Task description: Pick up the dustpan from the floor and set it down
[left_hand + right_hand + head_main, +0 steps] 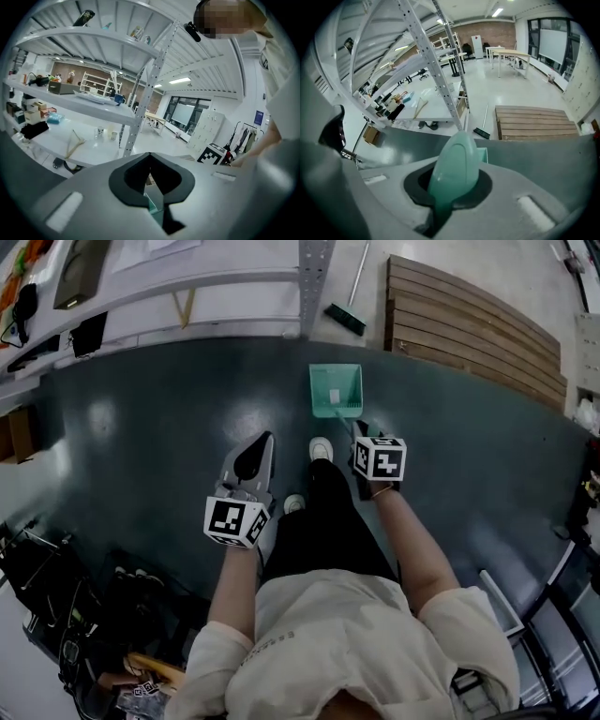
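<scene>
- right gripper (364, 430): claw pinched tight on the handle of the mint-green plastic dustpan (336, 390); in the right gripper view the rounded handle (454, 168) fills the gap between the jaws
- dustpan scoop sits low over the dark green glossy floor (150, 427), open mouth pointing away from the person, just ahead of the white shoe (321, 448); cannot tell if it touches the floor
- left gripper (265, 442): jaws pressed together, nothing between them, held out over the floor left of the dustpan, apart from it
- black-and-white marker cube (380, 458) on the right gripper, another on the left (234, 521)
- brown wooden slat pallet (473, 329) beyond the dustpan to the right, on the pale floor
- dark-headed long-handled broom (347, 318) lies between the pallet and the grey perforated metal shelf post (314, 277)
</scene>
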Demonstrator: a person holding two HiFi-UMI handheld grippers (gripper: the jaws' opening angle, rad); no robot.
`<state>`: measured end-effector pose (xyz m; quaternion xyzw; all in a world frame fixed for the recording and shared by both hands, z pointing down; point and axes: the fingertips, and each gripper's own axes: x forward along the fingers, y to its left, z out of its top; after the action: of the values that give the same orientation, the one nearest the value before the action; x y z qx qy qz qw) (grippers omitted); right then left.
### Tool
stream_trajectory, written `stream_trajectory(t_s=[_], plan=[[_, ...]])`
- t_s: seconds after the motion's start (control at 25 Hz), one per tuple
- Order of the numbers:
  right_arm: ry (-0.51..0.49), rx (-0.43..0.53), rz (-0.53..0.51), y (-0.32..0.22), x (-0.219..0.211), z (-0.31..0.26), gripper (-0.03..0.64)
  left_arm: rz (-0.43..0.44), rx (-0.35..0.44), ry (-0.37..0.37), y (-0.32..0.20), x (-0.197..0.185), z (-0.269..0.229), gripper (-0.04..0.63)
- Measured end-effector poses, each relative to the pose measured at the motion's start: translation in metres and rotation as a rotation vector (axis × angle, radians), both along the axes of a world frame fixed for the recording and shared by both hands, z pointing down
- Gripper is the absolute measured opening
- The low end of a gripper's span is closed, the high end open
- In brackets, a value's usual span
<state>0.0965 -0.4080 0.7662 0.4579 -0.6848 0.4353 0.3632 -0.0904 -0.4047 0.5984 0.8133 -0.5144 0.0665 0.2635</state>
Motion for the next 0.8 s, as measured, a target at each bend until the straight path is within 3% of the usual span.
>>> stream_trajectory(t_s=[0.32, 0.36, 0.44, 0.48, 0.64, 0.8], plan=[[0.042, -0.011, 0.027, -0.01, 0.01, 0.02, 0.012, -0.018, -0.066, 0.018, 0.005, -0.001, 0.03, 0.017], [0.049, -0.015, 0.022, -0.007, 0.011, 0.021, 0.044, -0.014, -0.073, 0.018, 0.008, 0.0, 0.029, 0.017], [0.044, -0.019, -0.005, -0.002, 0.01, 0.022, 0.266, -0.008, -0.071, 0.023, 0.011, 0.001, 0.022, 0.017], [0.04, -0.016, -0.028, -0.001, 0.009, 0.021, 0.315, -0.007, -0.06, 0.026, 0.01, 0.001, 0.016, 0.017], [0.04, 0.05, -0.067, -0.005, 0.01, -0.01, 0.322, -0.002, -0.015, 0.009, 0.009, -0.004, -0.007, 0.017], [-0.017, 0.248, 0.022, -0.005, 0.017, -0.092, 0.32, -0.017, 0.048, 0.006, 0.022, -0.015, -0.045, 0.017]])
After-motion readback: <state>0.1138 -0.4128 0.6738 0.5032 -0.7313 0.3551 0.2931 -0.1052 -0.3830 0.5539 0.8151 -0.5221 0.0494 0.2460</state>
